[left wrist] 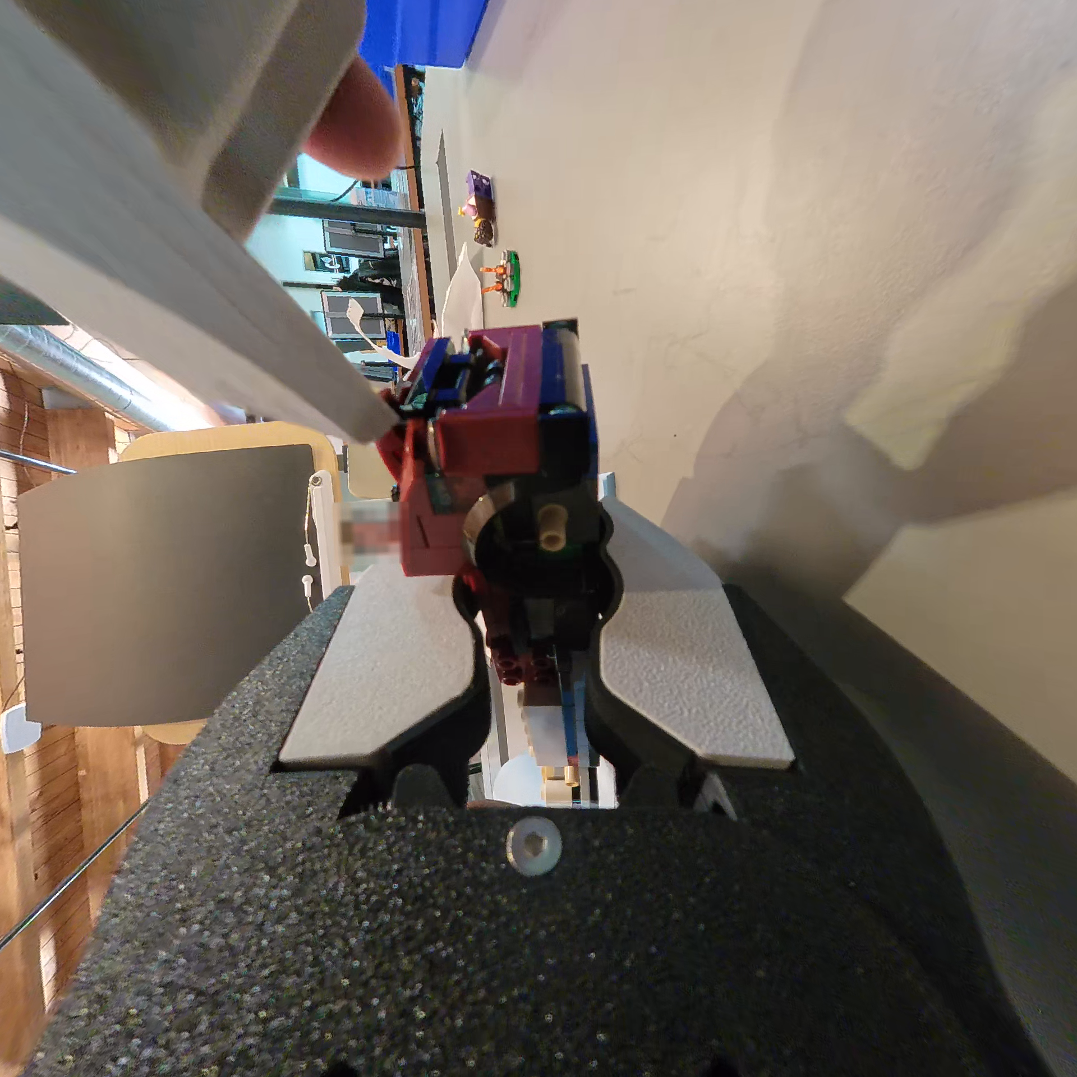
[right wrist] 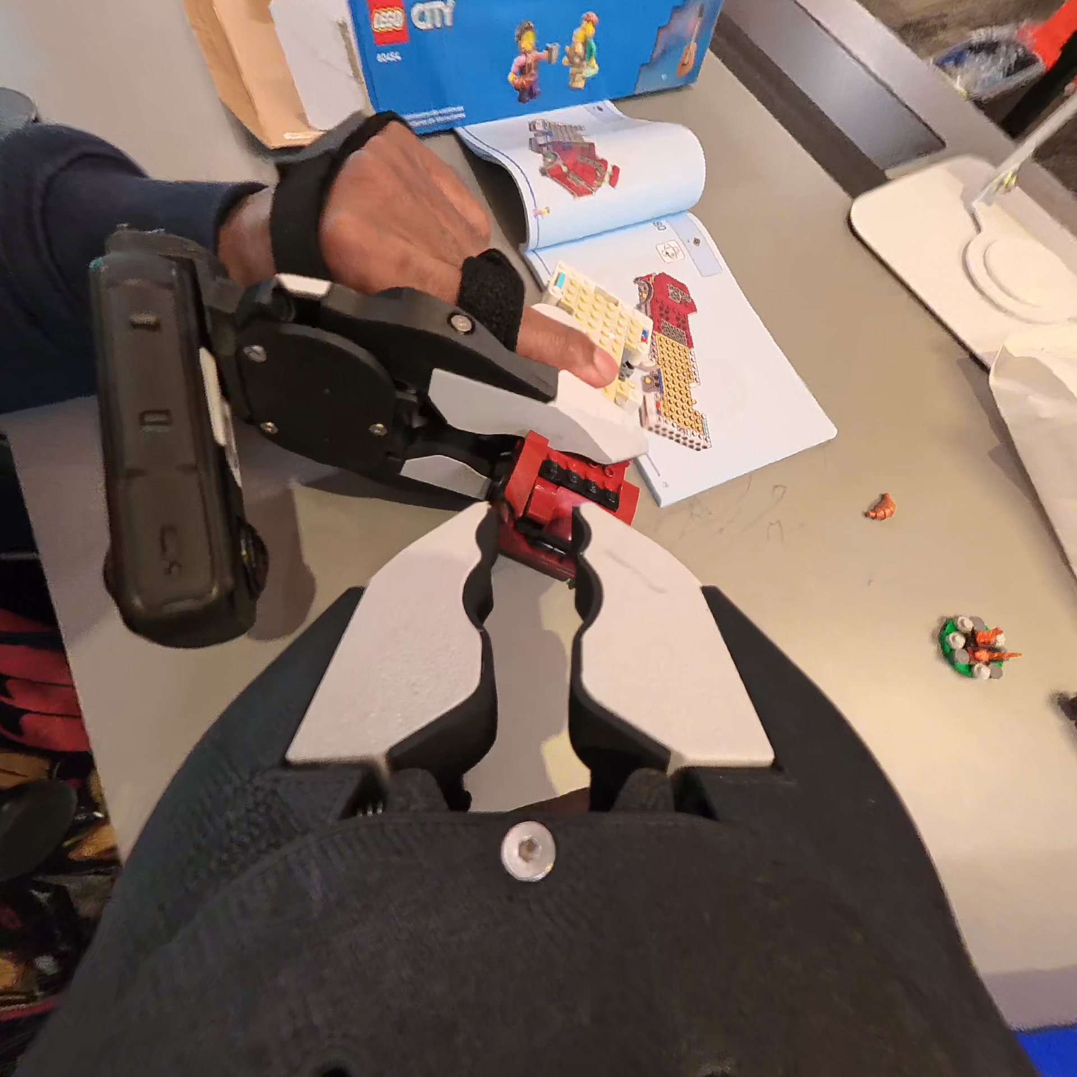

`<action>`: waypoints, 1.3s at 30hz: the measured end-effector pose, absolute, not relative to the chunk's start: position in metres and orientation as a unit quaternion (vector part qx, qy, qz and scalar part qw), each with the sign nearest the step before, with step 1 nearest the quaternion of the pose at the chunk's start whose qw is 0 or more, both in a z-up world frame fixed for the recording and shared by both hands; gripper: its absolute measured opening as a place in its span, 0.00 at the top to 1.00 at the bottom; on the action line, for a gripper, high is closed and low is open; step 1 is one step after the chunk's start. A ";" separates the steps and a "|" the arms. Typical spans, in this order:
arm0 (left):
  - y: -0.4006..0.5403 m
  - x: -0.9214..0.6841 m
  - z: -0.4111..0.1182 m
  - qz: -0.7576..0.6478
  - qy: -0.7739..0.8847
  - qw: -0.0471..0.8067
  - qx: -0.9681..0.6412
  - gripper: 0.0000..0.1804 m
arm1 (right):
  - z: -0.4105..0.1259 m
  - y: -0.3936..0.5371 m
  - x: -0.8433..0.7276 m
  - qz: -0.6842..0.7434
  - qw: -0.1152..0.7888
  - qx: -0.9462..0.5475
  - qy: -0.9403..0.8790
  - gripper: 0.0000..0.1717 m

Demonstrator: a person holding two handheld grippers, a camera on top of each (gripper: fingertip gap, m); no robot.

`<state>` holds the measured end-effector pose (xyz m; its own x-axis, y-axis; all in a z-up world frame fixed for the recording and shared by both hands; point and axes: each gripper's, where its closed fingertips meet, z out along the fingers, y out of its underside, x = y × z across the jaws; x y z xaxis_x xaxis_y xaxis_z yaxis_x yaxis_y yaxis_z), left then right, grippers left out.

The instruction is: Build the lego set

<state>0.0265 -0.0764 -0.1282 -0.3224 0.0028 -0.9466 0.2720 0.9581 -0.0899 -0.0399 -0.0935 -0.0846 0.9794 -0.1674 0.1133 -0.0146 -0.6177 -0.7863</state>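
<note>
Clearly the left gripper [right wrist: 542, 466] is clenching a dark red brick-built model [right wrist: 568, 495] — its two grey fingers are pressing on the model from either side, and in the left wrist view the same assembly [left wrist: 495, 454] is sitting wedged deep between the black pads, with blue, black and purple parts showing and a tan pin sticking out. A person's hand [right wrist: 396, 233], strapped in black, is gripping the left tool just above the grey table [right wrist: 816, 583]. The right gripper [right wrist: 533, 518] is standing with its jaws parted around the near end of the model, the fingertips [right wrist: 588, 524] flanking the red bricks; whether the pads are actually pressing on them I cannot tell, so I am treating it as released. In the left wrist view one of its grey fingers [left wrist: 326, 379] is touching the model's upper corner. An open instruction booklet [right wrist: 699, 361] is lying just beyond the model, a blue toy box [right wrist: 524, 52] behind it, a green campfire piece [right wrist: 973, 647] well apart to the right, and a small brown croissant piece [right wrist: 881, 506] between them. Judging by this, working well means keeping the left clamp steady and square while the right tips are bearing evenly on the bricks — any twist is likely popping joints loose.
</note>
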 end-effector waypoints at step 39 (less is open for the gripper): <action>-0.077 0.025 -0.134 -0.104 0.808 0.571 0.098 0.80 | -0.099 -0.091 -0.039 -0.321 0.352 -0.816 -0.329 0.91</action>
